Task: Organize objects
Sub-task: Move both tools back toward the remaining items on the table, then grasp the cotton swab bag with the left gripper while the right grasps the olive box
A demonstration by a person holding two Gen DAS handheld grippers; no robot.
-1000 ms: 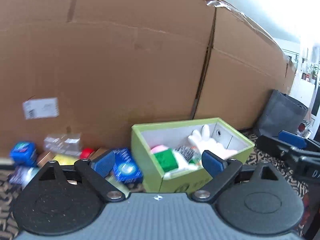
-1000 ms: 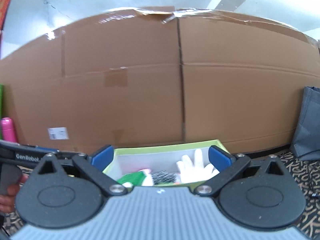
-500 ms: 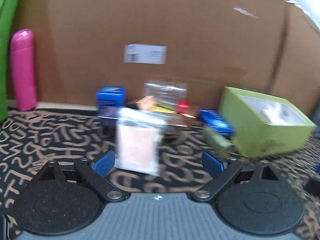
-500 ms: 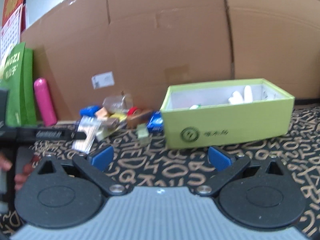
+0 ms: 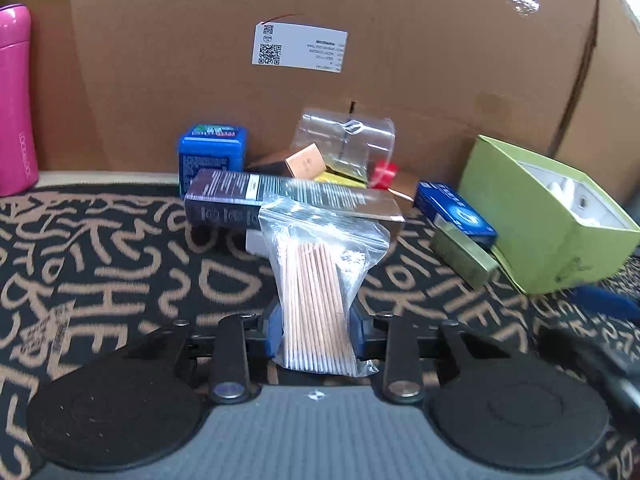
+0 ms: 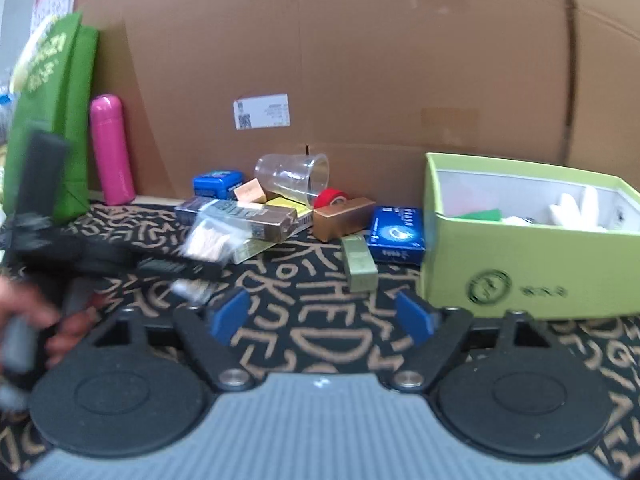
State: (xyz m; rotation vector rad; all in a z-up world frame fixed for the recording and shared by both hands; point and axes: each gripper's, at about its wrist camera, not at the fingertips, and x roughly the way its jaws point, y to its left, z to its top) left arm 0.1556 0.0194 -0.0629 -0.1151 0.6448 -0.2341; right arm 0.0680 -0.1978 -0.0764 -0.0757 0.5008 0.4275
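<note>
My left gripper (image 5: 316, 332) is shut on a clear zip bag of wooden cotton swabs (image 5: 320, 280), low over the patterned mat. The bag also shows blurred in the right wrist view (image 6: 208, 236), with the left gripper (image 6: 176, 268) at its near end. Behind it lies a pile: a long dark box (image 5: 280, 200), a blue cube box (image 5: 212, 152), a clear plastic cup (image 5: 348, 136), red tape (image 5: 386, 170), a blue packet (image 5: 456, 212) and a small olive box (image 5: 464, 256). The green box (image 6: 532, 240) stands at the right with white items inside. My right gripper (image 6: 320, 316) is open and empty.
A big cardboard wall (image 6: 360, 80) closes the back. A pink bottle (image 6: 112, 148) and a green bag (image 6: 52, 112) stand at the left. A copper box (image 6: 344, 216) lies in the pile. The person's hand (image 6: 36, 320) holds the left tool.
My left gripper swung left from the green box to the pile and closed on the swab bag. My right gripper backed away and lowered; the pile came into its view.
</note>
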